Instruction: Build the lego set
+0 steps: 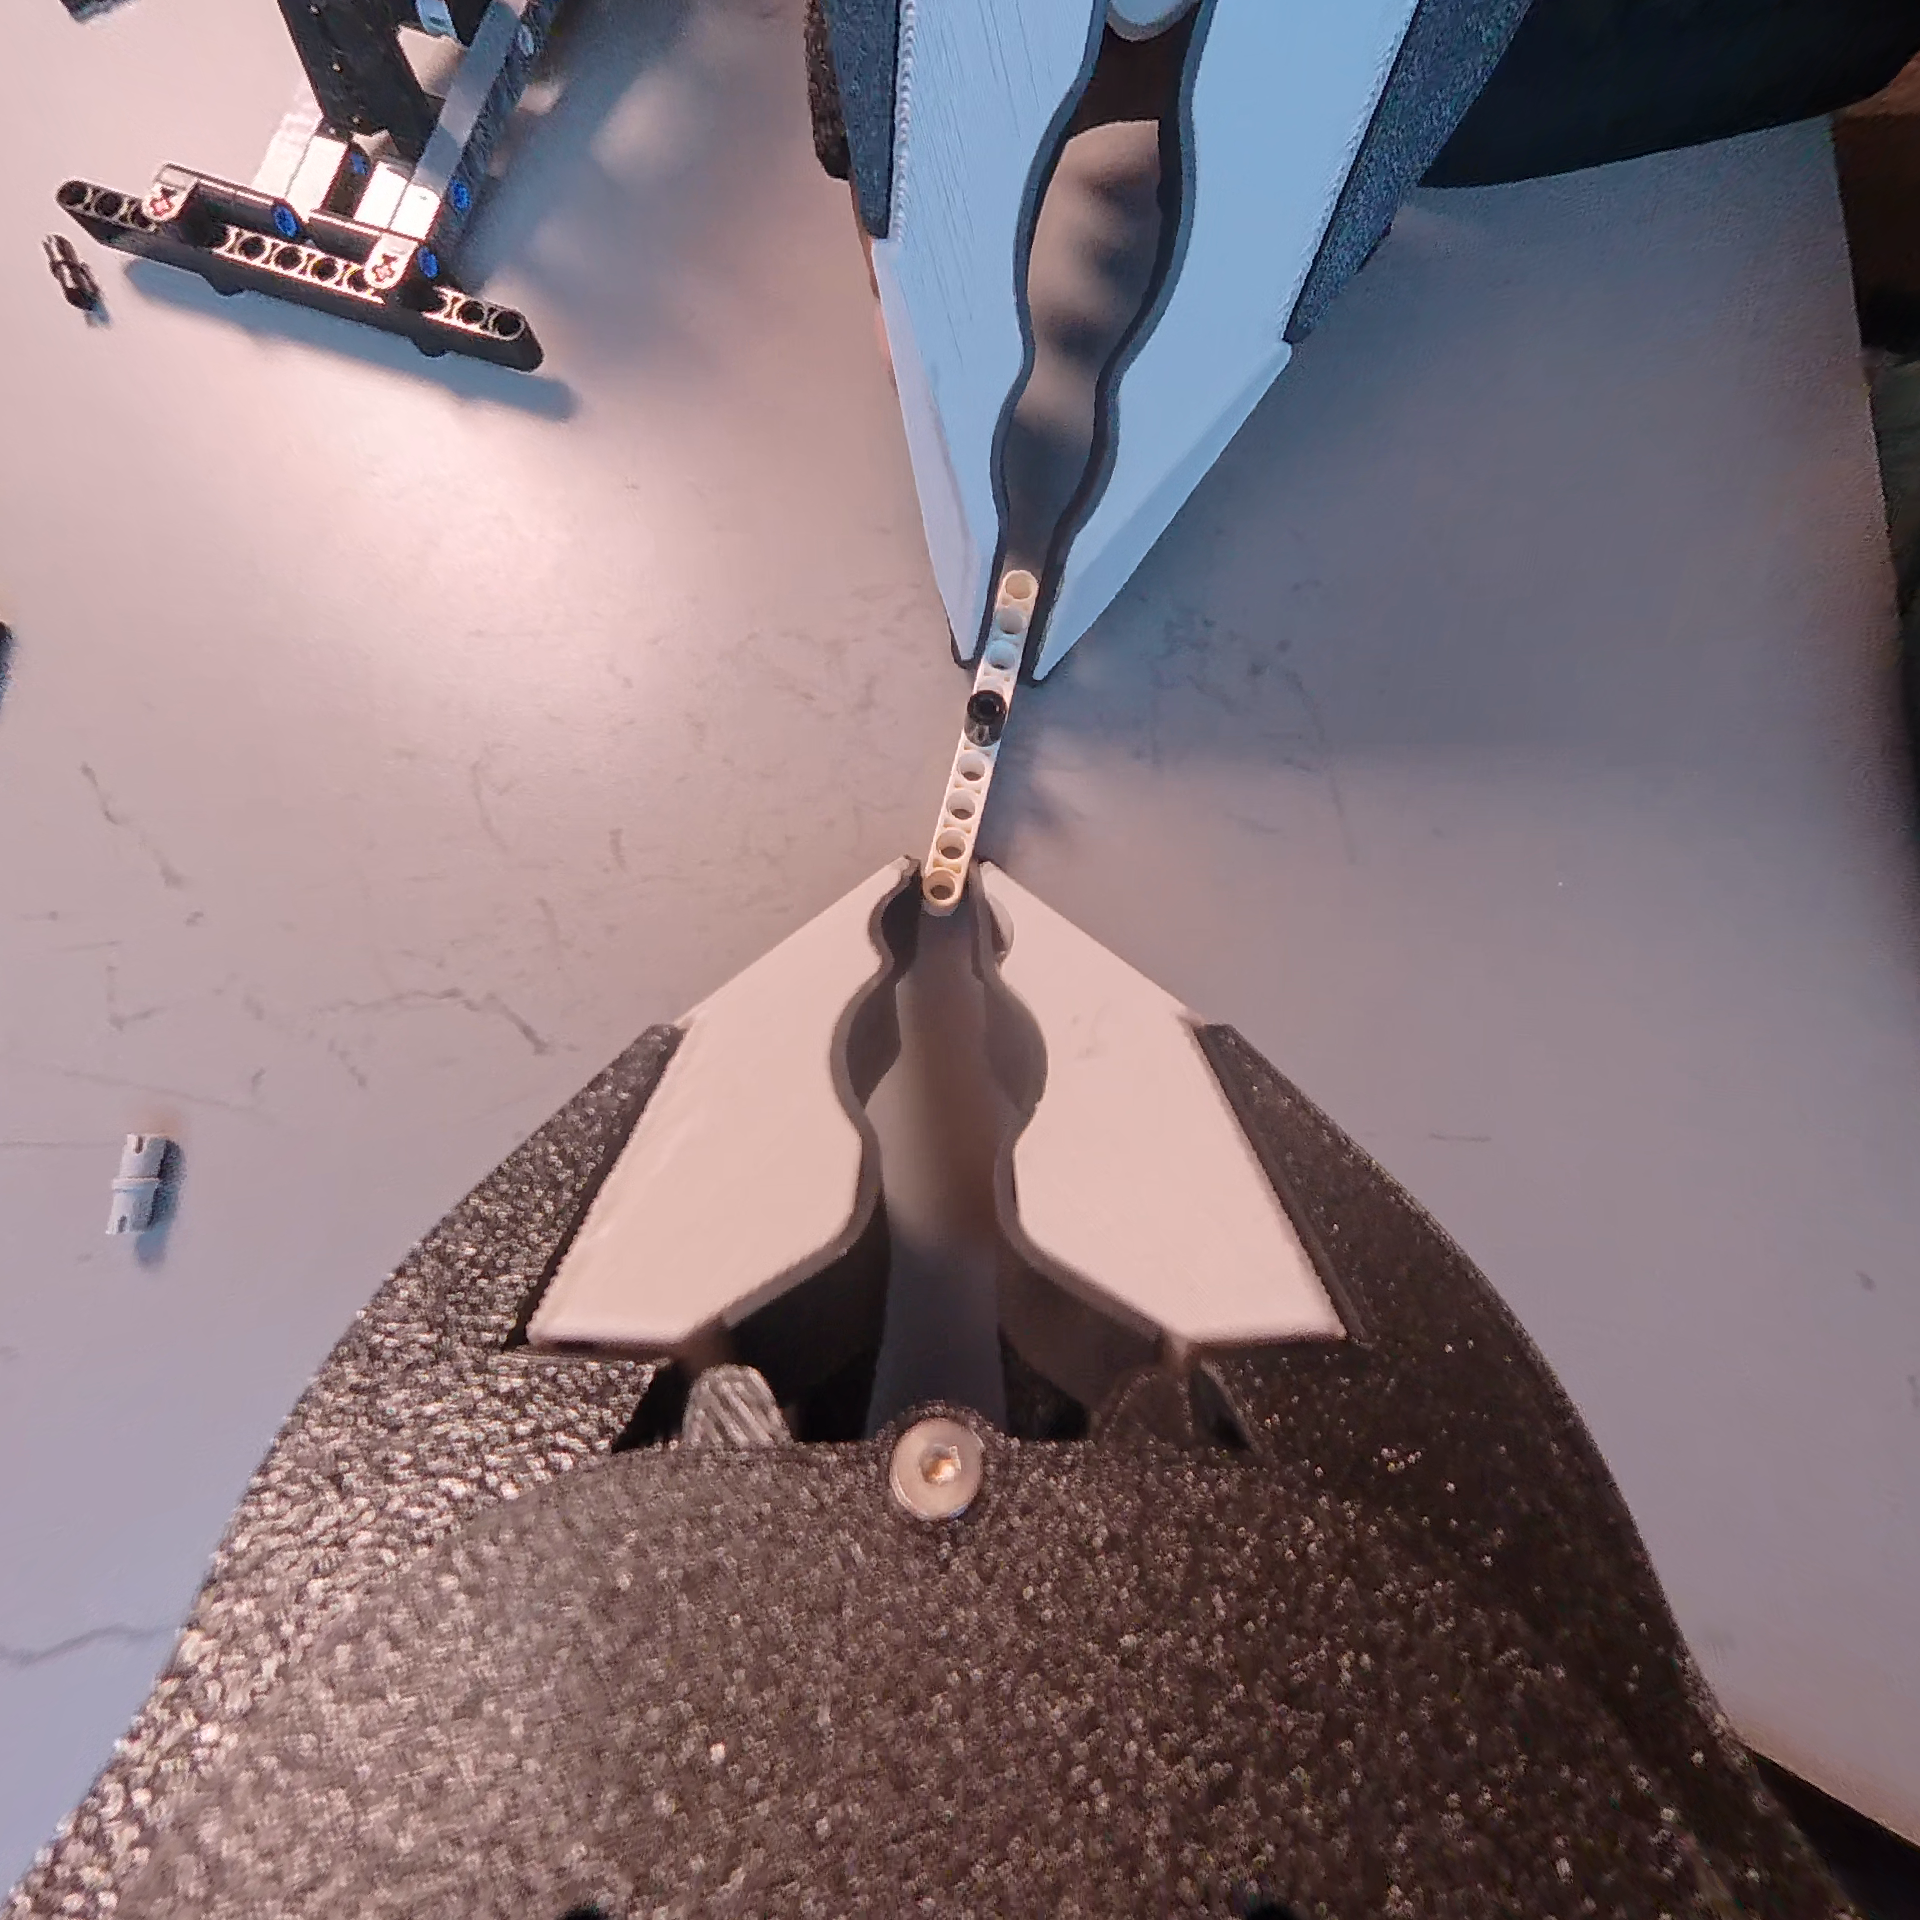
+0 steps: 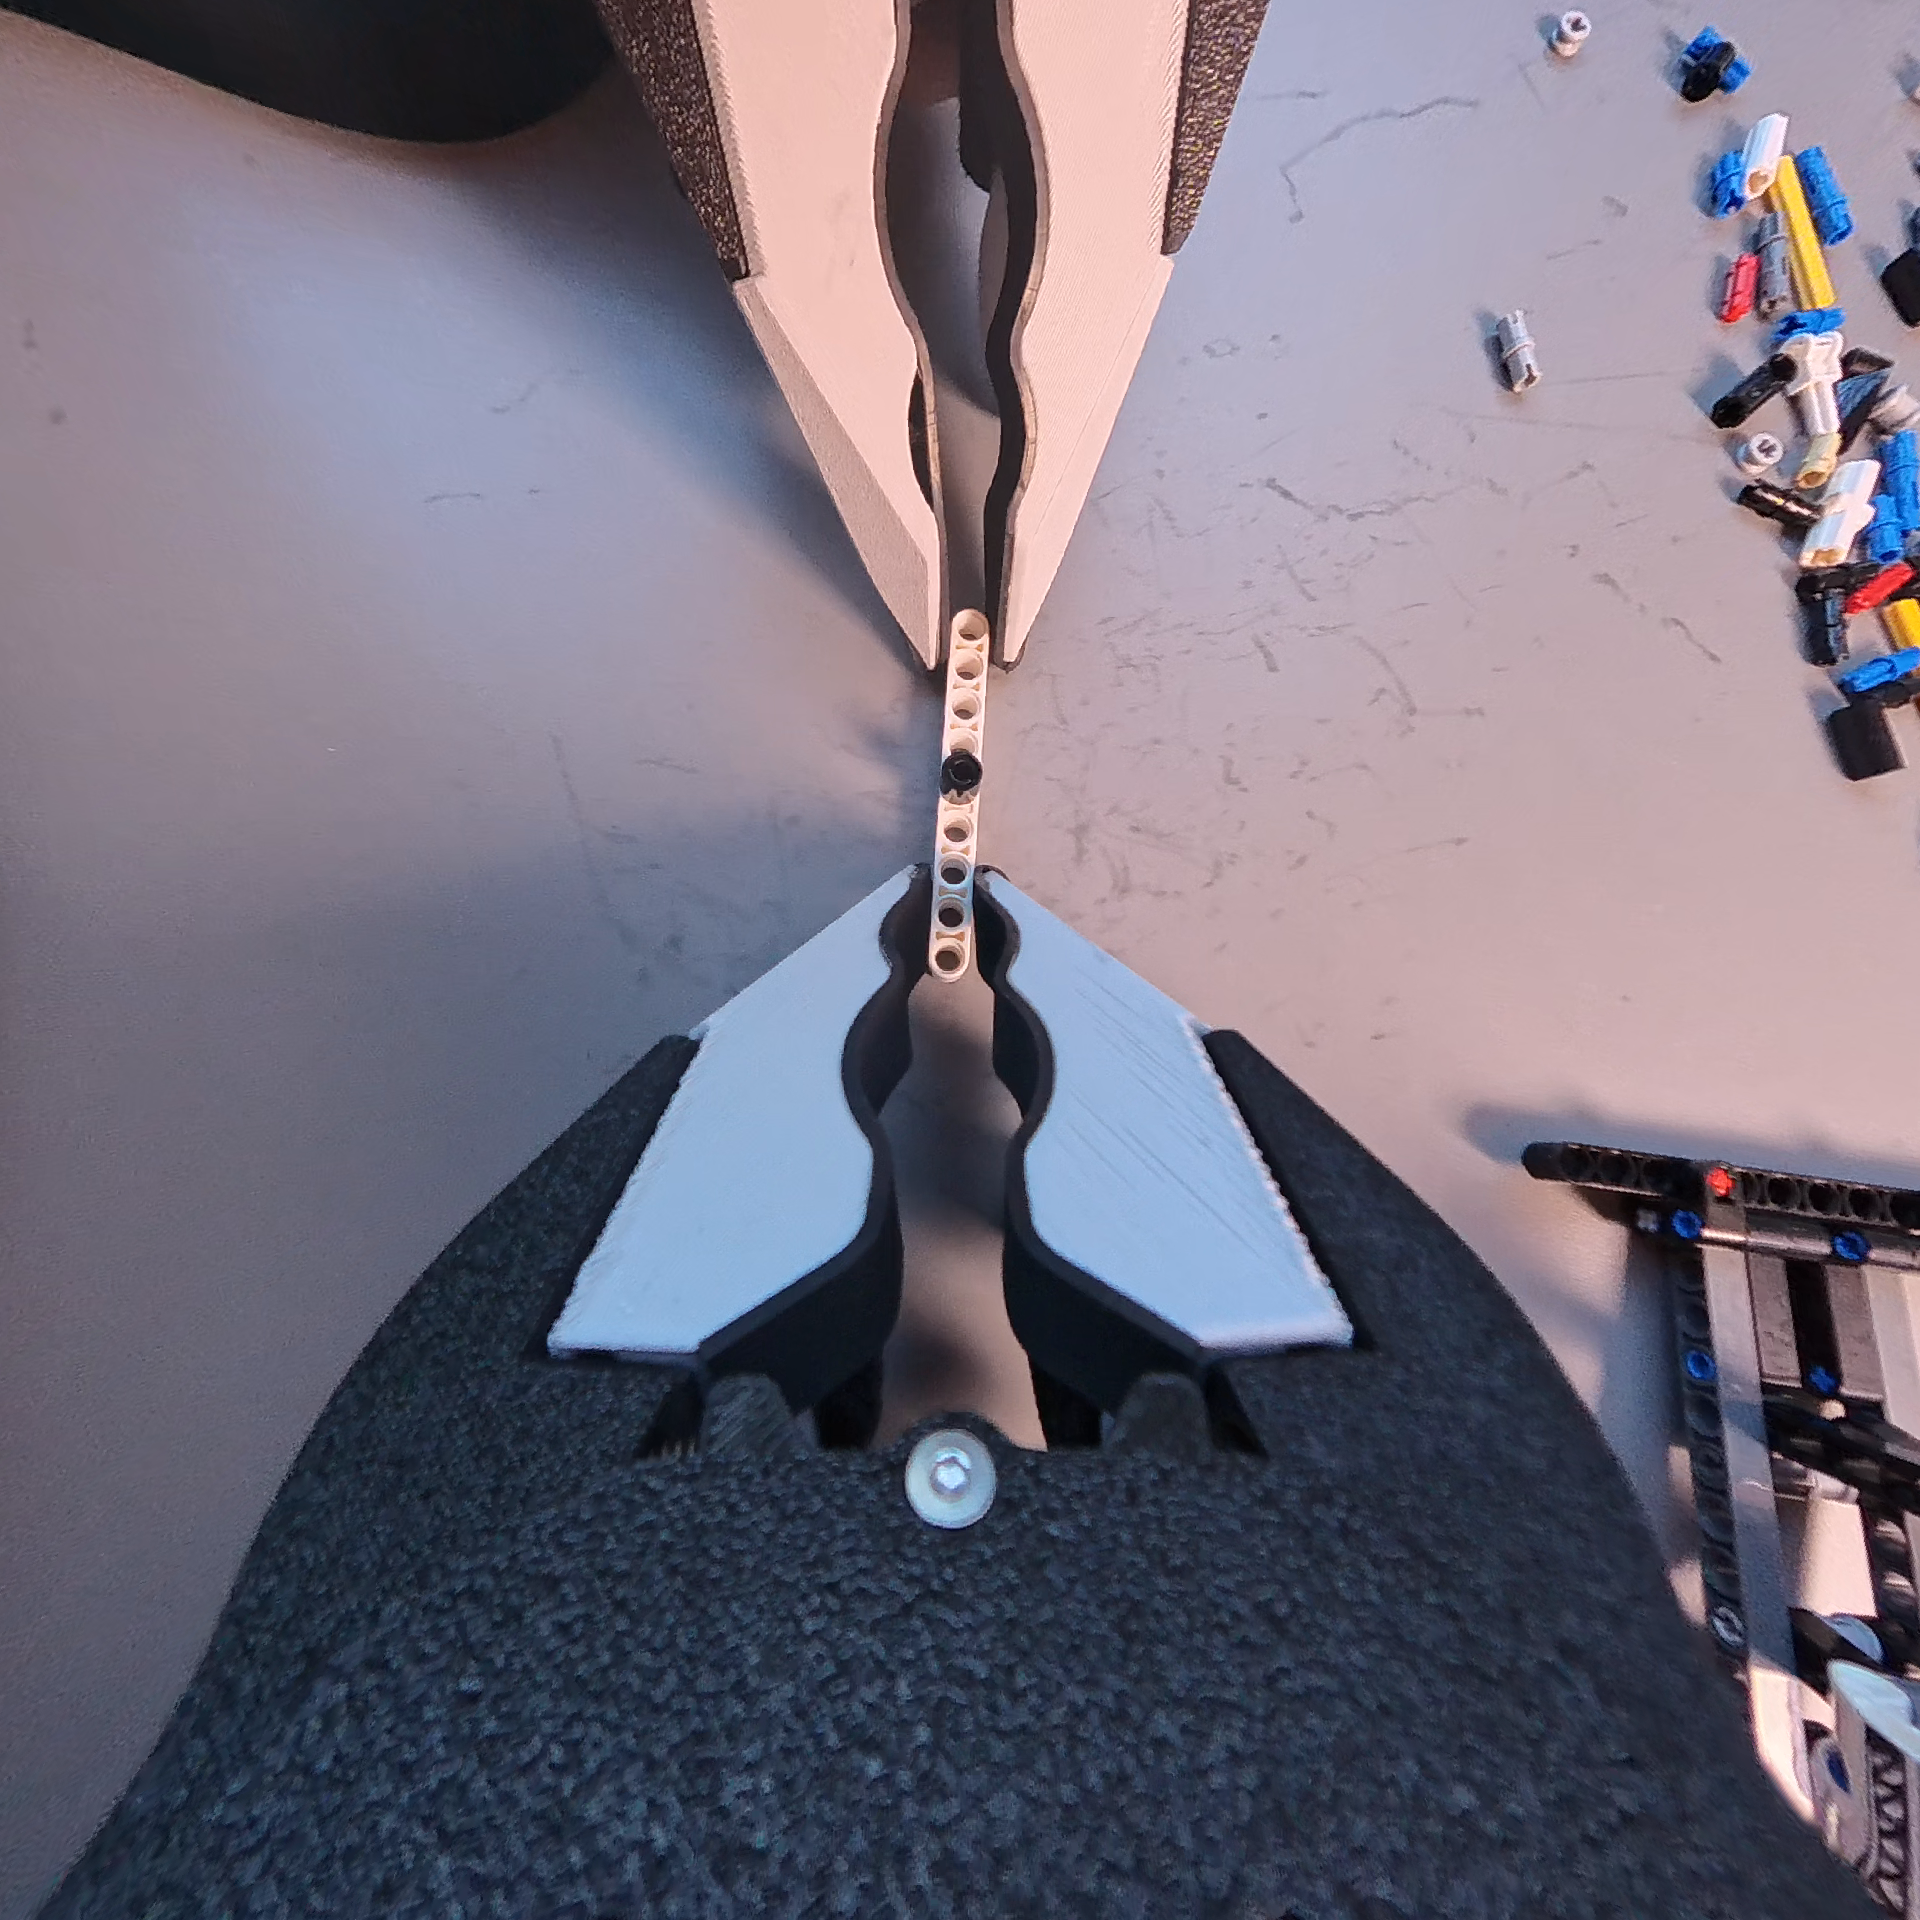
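A thin white Lego beam (image 1: 971, 764) with a row of holes and a black pin (image 1: 985, 708) in a middle hole is held above the grey table between both grippers. My left gripper (image 1: 951, 883) is shut on its near end. My right gripper (image 1: 1008, 655) faces it from above and is shut on the far end. In the right wrist view the same beam (image 2: 958, 810) with the black pin (image 2: 959, 770) runs from my right gripper (image 2: 951, 904) up to the left gripper (image 2: 968, 649).
The black and white Lego assembly (image 1: 312, 218) lies at the far left of the table; it also shows in the right wrist view (image 2: 1787, 1351). A grey pin (image 1: 137, 1184) and a black pin (image 1: 71, 272) lie loose. Several loose small parts (image 2: 1829, 416) lie at the right. There is about 5 cm between the tips of the two grippers.
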